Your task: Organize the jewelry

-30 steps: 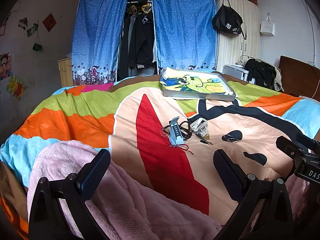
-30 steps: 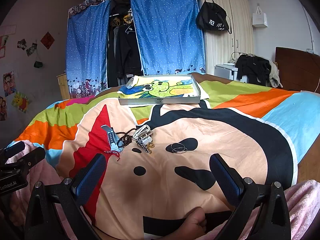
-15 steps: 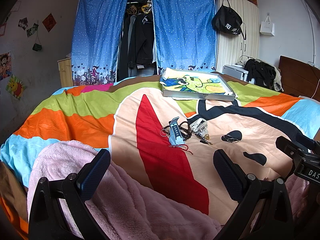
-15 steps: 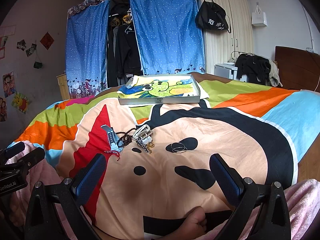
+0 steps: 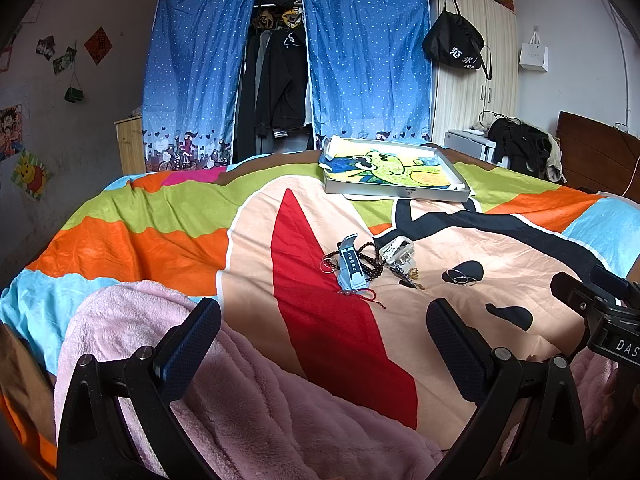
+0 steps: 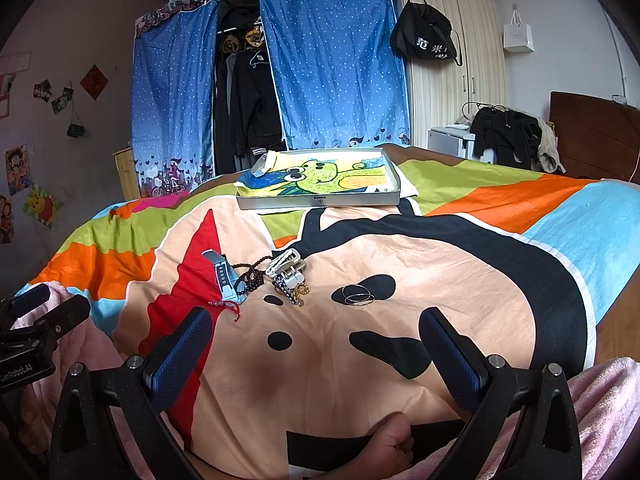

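Observation:
A small heap of jewelry lies mid-bed: a light blue watch band point(image 5: 350, 264) point(image 6: 224, 276), dark bead bracelets point(image 5: 370, 258) point(image 6: 250, 278), a white watch strap point(image 5: 398, 249) point(image 6: 286, 266), a red string bracelet point(image 5: 362, 294) point(image 6: 228, 307) and thin silver bangles point(image 5: 462, 278) point(image 6: 358, 296). A grey tray point(image 5: 396, 194) point(image 6: 320, 200) with a green cartoon lining sits at the far side. My left gripper point(image 5: 322, 338) and right gripper point(image 6: 316, 342) are open and empty, well short of the heap.
The bed carries a bright cartoon sheet point(image 6: 440, 264). A pink fleece blanket point(image 5: 260, 400) lies under my left gripper. A bare foot point(image 6: 390, 440) shows near my right gripper. The other gripper's body shows at each view's edge point(image 5: 600, 308) point(image 6: 28, 340).

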Tool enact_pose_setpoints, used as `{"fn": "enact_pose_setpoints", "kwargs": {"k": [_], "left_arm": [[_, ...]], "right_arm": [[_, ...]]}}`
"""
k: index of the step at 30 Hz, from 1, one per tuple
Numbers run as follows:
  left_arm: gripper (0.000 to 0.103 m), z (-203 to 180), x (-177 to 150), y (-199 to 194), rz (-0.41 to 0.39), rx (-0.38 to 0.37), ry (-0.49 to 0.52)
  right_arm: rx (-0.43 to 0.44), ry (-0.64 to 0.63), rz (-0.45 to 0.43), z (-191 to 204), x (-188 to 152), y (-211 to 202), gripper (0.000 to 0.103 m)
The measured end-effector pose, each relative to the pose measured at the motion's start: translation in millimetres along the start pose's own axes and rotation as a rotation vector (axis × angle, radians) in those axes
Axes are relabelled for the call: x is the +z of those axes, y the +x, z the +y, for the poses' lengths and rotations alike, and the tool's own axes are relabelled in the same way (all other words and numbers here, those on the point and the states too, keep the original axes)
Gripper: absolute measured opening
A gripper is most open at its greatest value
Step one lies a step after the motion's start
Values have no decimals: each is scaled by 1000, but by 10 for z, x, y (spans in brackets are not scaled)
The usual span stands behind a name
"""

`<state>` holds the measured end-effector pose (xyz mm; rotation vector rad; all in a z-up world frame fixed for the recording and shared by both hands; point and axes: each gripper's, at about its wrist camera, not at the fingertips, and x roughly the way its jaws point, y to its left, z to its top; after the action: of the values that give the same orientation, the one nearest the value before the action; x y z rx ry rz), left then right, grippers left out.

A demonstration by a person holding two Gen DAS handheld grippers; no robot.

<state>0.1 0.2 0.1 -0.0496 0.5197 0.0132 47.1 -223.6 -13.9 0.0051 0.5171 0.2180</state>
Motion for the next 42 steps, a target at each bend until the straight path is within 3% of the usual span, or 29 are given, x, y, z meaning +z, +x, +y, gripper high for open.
{"fn": "enact_pose_setpoints", "kwargs": {"k": [33,42], "left_arm": [[101,1,0,0,0,0,-1],[101,-92,-43,137,64,19,4]], "right_arm": [[1,3,2,2,-7,-1,103],[-6,5,9,-4,3,-5,103]]}}
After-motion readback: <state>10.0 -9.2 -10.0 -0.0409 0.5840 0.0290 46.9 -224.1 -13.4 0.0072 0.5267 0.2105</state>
